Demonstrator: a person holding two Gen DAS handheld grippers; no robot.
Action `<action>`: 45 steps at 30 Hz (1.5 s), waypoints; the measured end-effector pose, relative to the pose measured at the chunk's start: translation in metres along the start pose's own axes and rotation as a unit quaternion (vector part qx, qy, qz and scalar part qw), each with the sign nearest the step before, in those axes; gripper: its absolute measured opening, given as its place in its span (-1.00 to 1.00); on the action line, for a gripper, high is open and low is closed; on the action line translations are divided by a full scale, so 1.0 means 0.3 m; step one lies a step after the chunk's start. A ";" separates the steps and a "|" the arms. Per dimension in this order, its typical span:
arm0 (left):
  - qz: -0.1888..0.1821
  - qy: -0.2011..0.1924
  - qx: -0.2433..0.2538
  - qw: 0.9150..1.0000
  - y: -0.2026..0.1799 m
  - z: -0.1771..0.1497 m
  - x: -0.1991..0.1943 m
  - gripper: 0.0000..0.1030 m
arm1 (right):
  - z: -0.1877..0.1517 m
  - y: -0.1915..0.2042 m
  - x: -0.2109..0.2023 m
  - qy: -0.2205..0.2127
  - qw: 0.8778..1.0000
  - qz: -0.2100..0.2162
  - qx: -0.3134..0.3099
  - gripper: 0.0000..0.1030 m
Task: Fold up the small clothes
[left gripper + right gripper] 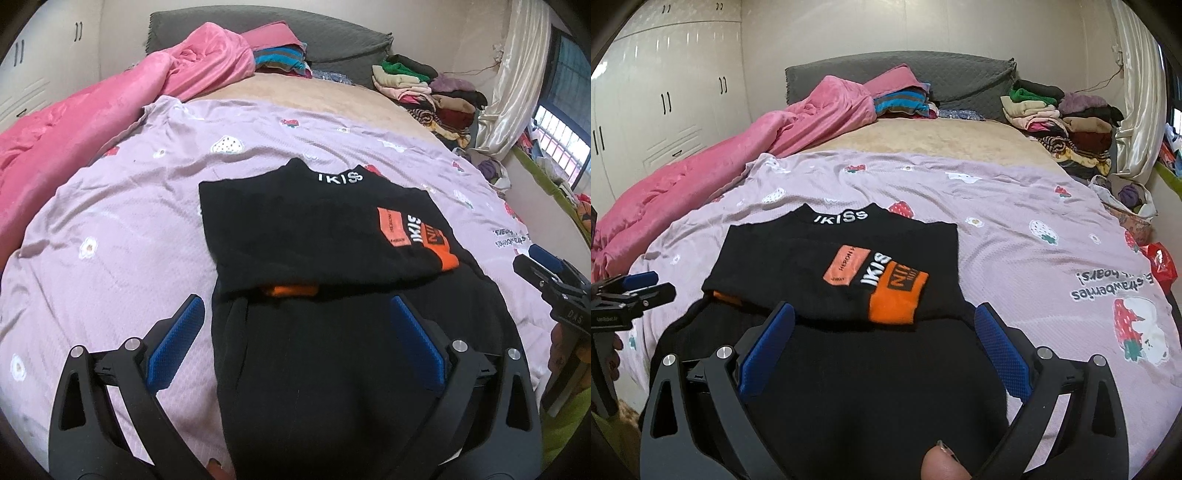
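Note:
A black top [295, 229] with orange patches and white "IKISS" lettering lies on the lilac strawberry-print sheet [110, 229]. Its upper part is folded down over the lower part. My left gripper [297, 306] hovers open over the near, lower part of the top, with no cloth between its blue pads [177, 343]. In the right wrist view the same top [798, 258] lies ahead of my right gripper [884, 317], which is open and holds nothing. Each gripper shows in the other's view: the right gripper [546, 273] at the right edge, the left gripper [652, 285] at the left edge.
A pink blanket [720, 173] is heaped along the bed's left side. Stacks of folded clothes [1067, 129] sit at the back right by the grey headboard [960, 81]. A red packet [1161, 260] lies at the bed's right edge. Wardrobe doors [665, 92] stand at left.

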State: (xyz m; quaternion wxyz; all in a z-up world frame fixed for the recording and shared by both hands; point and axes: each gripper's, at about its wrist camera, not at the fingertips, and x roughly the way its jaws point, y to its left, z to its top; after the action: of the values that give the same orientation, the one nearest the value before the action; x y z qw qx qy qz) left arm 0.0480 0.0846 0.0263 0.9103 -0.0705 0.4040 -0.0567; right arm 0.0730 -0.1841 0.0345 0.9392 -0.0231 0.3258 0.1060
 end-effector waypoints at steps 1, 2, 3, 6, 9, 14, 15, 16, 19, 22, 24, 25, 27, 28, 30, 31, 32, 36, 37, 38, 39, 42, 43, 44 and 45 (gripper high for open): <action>0.002 0.001 -0.001 1.000 0.005 -0.008 -0.007 0.81 | -0.006 -0.005 -0.006 0.001 1.000 -0.001 0.000 0.89; 0.002 0.001 -0.002 1.000 0.010 -0.014 -0.013 0.81 | -0.015 -0.010 -0.014 0.003 1.000 -0.002 0.000 0.89; 0.003 0.001 -0.004 1.000 0.015 -0.018 -0.018 0.81 | -0.021 -0.014 -0.020 0.003 1.000 -0.003 0.000 0.89; 0.008 0.003 -0.013 1.000 0.035 -0.035 -0.035 0.81 | -0.044 -0.027 -0.035 0.008 1.000 -0.008 0.000 0.89; 0.009 0.008 -0.018 1.000 0.053 -0.057 -0.047 0.81 | -0.066 -0.038 -0.048 0.012 1.000 -0.011 -0.002 0.89; 0.010 0.023 -0.028 0.999 0.079 -0.108 -0.061 0.81 | -0.099 -0.059 -0.067 0.020 1.000 -0.014 -0.001 0.89; 0.011 0.025 -0.029 0.999 0.082 -0.115 -0.062 0.81 | -0.106 -0.061 -0.069 0.022 1.000 -0.015 -0.001 0.89; 0.006 0.031 -0.031 0.999 0.089 -0.131 -0.063 0.81 | -0.111 -0.063 -0.071 0.023 1.000 -0.015 -0.001 0.89; -0.009 0.050 -0.035 0.998 0.098 -0.176 -0.064 0.81 | -0.132 -0.069 -0.080 0.028 0.999 -0.018 -0.004 0.89; -0.019 0.062 -0.041 0.997 0.105 -0.218 -0.069 0.81 | -0.149 -0.074 -0.087 0.032 0.999 -0.020 -0.004 0.89; -0.022 0.068 -0.043 0.996 0.108 -0.242 -0.076 0.81 | -0.158 -0.076 -0.087 0.035 0.999 -0.022 -0.003 0.89; -0.024 0.070 -0.043 0.996 0.108 -0.251 -0.079 0.81 | -0.162 -0.077 -0.086 0.037 0.999 -0.021 -0.003 0.89; -0.028 0.076 -0.045 0.996 0.107 -0.273 -0.086 0.80 | -0.171 -0.079 -0.088 0.040 0.999 -0.019 -0.002 0.89; -0.029 0.078 -0.044 0.996 0.106 -0.281 -0.088 0.71 | -0.175 -0.079 -0.091 0.040 0.999 -0.016 -0.002 0.89; -0.035 0.085 -0.044 0.995 0.102 -0.299 -0.092 0.54 | -0.182 -0.076 -0.096 0.042 0.999 -0.015 -0.004 0.89; -0.039 0.089 -0.044 0.994 0.102 -0.312 -0.095 0.44 | -0.183 -0.074 -0.097 0.042 0.999 -0.014 -0.005 0.89; -0.044 0.094 -0.045 0.994 0.103 -0.325 -0.099 0.33 | -0.187 -0.074 -0.100 0.043 0.999 -0.014 -0.005 0.89; -0.055 0.109 -0.054 0.991 0.114 -0.369 -0.106 0.02 | -0.199 -0.076 -0.107 0.046 0.999 -0.014 -0.006 0.89; -0.060 0.113 -0.058 0.990 0.118 -0.382 -0.108 -0.07 | -0.203 -0.078 -0.108 0.048 0.999 -0.013 -0.006 0.89; -0.065 0.117 -0.062 0.989 0.120 -0.394 -0.110 -0.12 | -0.206 -0.079 -0.109 0.049 0.999 -0.014 -0.006 0.89; -0.067 0.120 -0.064 0.988 0.121 -0.404 -0.112 -0.15 | -0.211 -0.081 -0.110 0.050 0.999 -0.014 -0.006 0.89; -0.071 0.128 -0.069 0.987 0.120 -0.432 -0.118 -0.17 | -0.227 -0.089 -0.115 0.054 0.998 -0.014 -0.005 0.89; -0.074 0.131 -0.071 0.986 0.119 -0.437 -0.118 -0.21 | -0.234 -0.092 -0.116 0.056 0.998 -0.014 -0.004 0.89; -0.076 0.134 -0.073 0.985 0.119 -0.446 -0.118 -0.23 | -0.243 -0.096 -0.118 0.058 0.998 -0.014 -0.003 0.89; -0.078 0.138 -0.074 0.985 0.117 -0.456 -0.117 -0.23 | -0.250 -0.100 -0.119 0.061 0.998 -0.012 -0.003 0.89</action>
State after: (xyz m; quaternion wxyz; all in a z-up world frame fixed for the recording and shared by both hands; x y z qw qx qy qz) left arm -0.0755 0.1133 -0.0449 0.8310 -0.1600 0.5220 -0.1063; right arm 0.0065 -0.2283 -0.0033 0.9185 -0.0358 0.3823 0.0942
